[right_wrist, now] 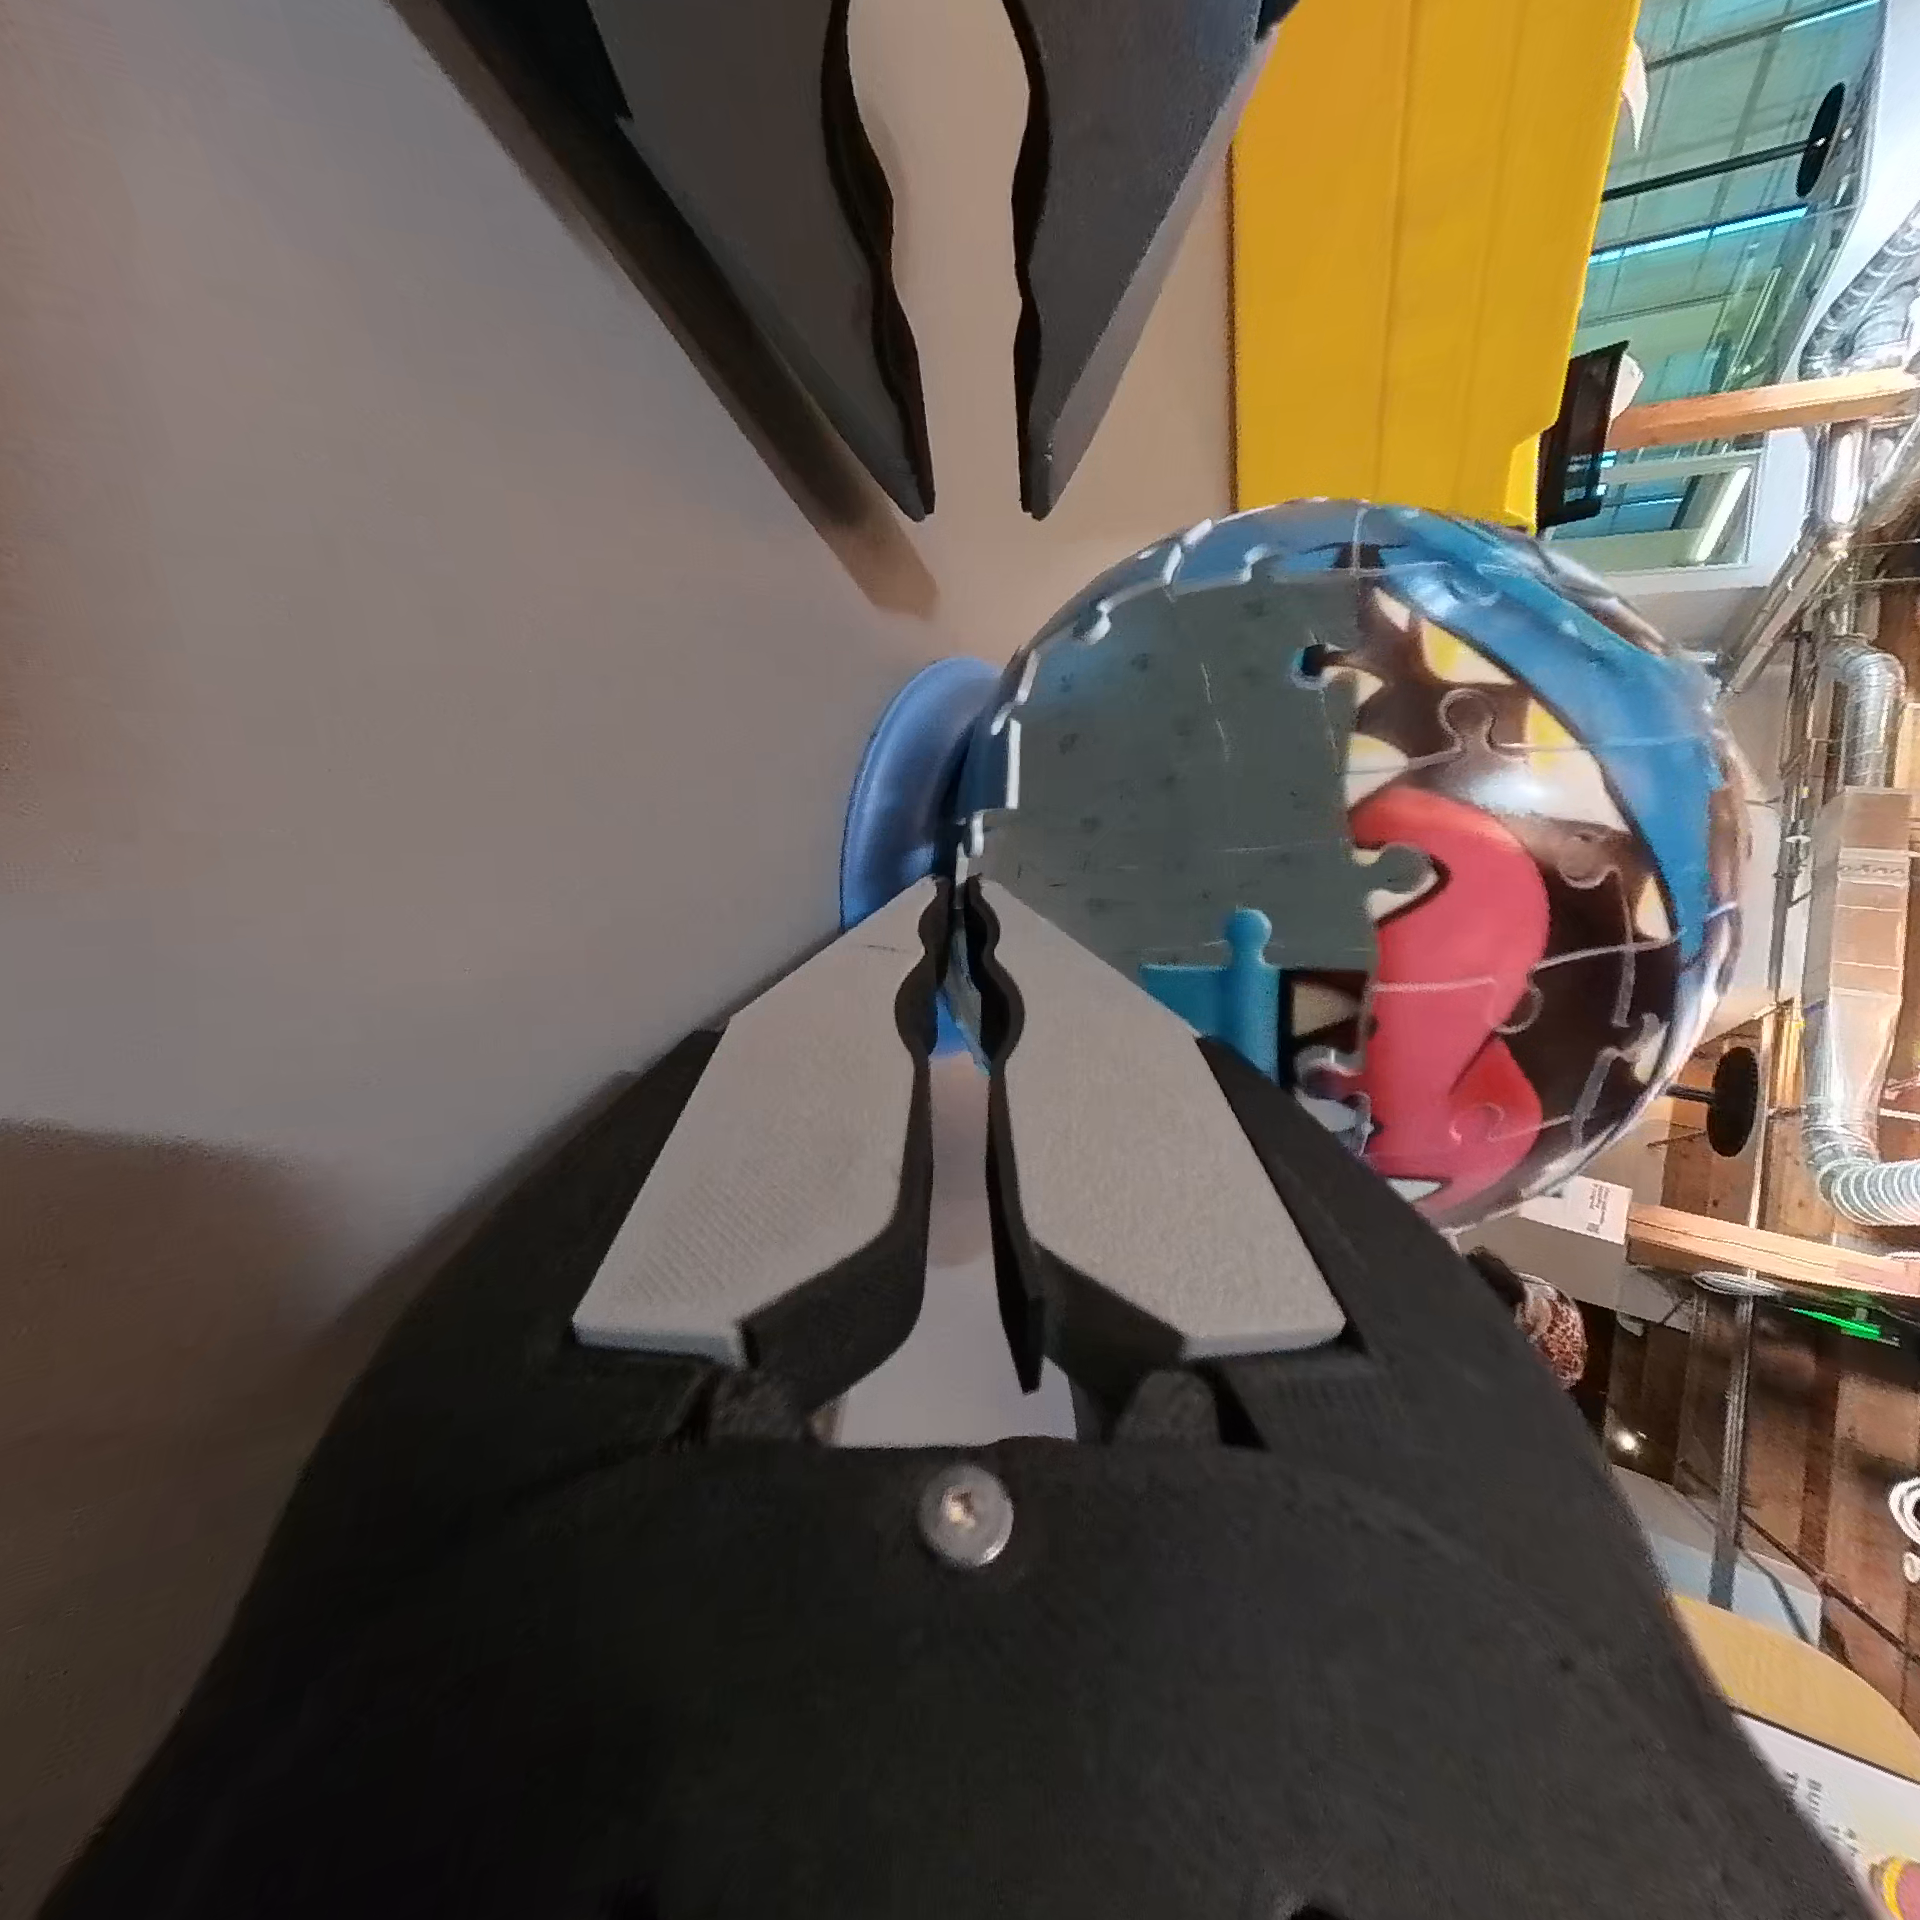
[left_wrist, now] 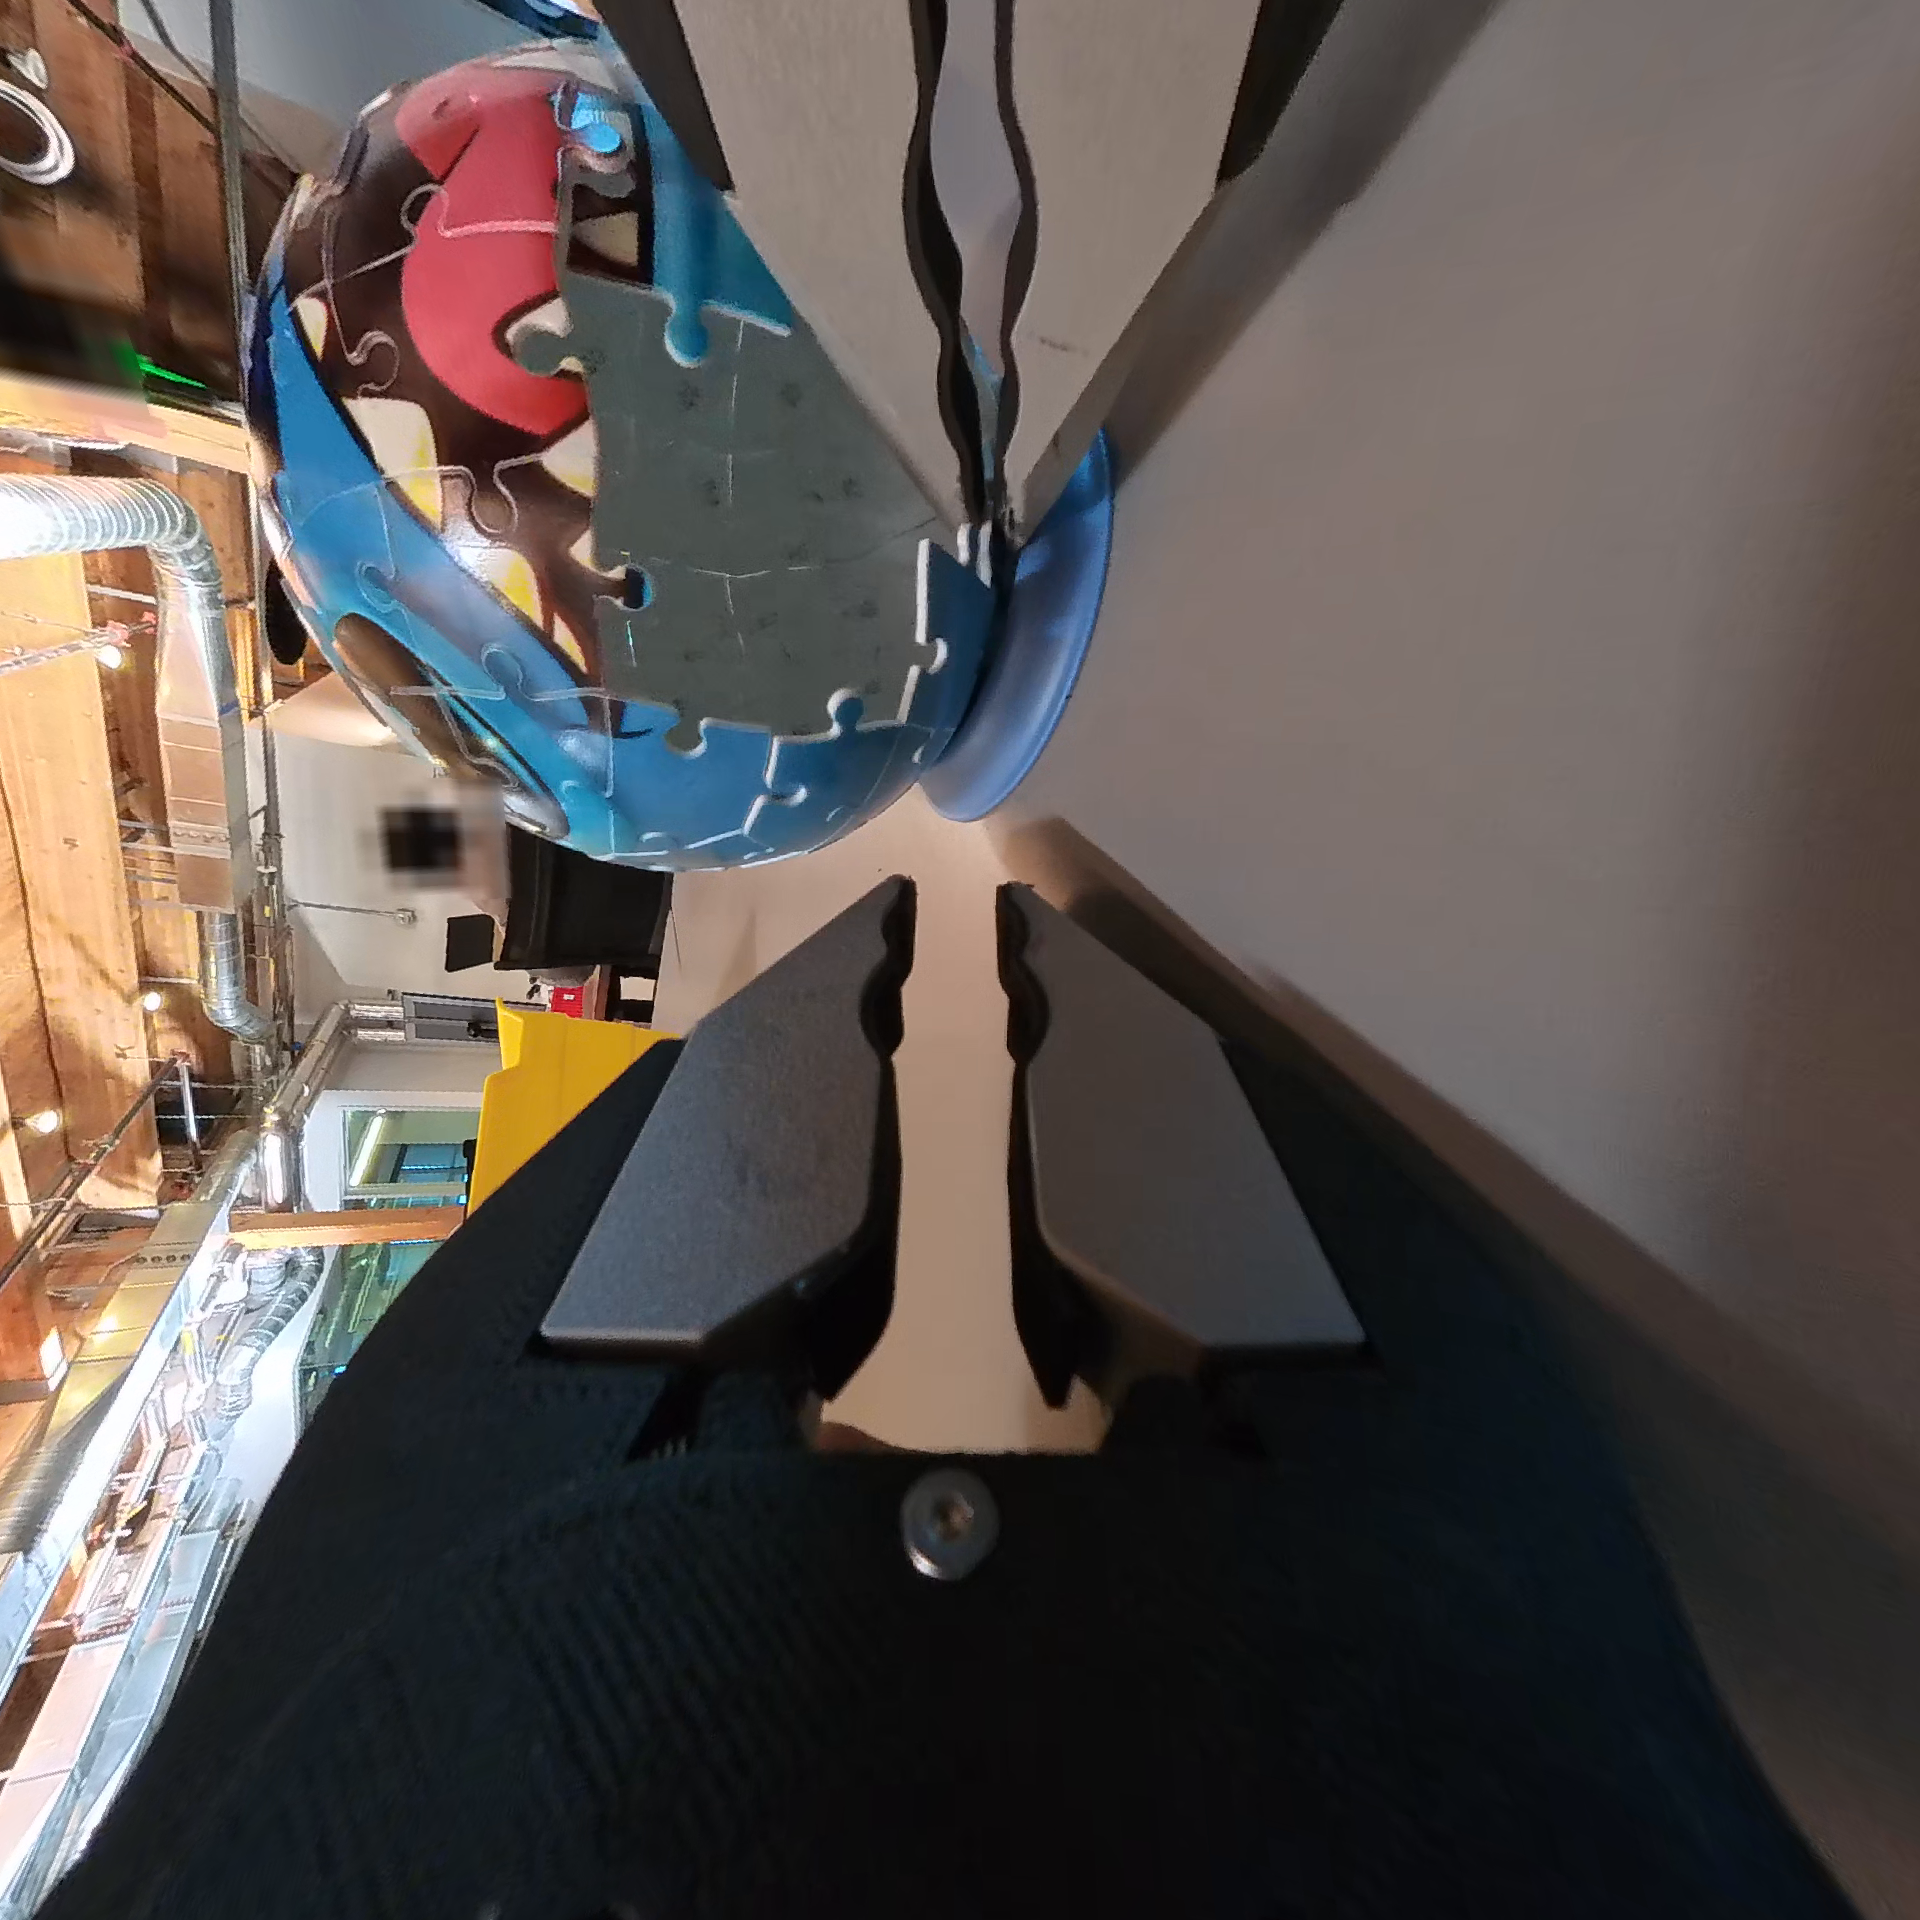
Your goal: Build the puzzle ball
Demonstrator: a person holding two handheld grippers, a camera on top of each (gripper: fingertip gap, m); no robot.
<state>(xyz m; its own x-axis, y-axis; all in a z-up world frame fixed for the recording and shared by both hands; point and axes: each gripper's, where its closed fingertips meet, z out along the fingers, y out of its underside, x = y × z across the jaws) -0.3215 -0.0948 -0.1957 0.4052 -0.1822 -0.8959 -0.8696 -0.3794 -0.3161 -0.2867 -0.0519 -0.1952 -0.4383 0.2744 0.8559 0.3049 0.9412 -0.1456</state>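
The puzzle ball (left_wrist: 447, 436) is partly built, blue, red and brown outside, with a wide gap that shows its grey inside (left_wrist: 748, 540). It sits on a blue stand (left_wrist: 1039, 644) on the pale table. My right gripper (right_wrist: 961, 894) is shut on a puzzle piece (left_wrist: 951, 592) at the rim of the gap, next to the stand; it also shows in the left wrist view (left_wrist: 982, 509). My left gripper (left_wrist: 956, 904) is narrowly open and empty, a short way off the ball's side. It faces the right gripper in the right wrist view (right_wrist: 249, 509).
Both views are turned sideways. The pale table (left_wrist: 1507, 520) runs beside the ball (right_wrist: 1455, 852). A yellow panel (right_wrist: 1403, 260) stands behind it. A workshop with metal ducts (left_wrist: 187, 582) and wooden beams lies farther off. Tip to tip, the grippers are about 6 cm apart. My left tips are roughly 20 cm from the yellow panel (right_wrist: 1403, 260).
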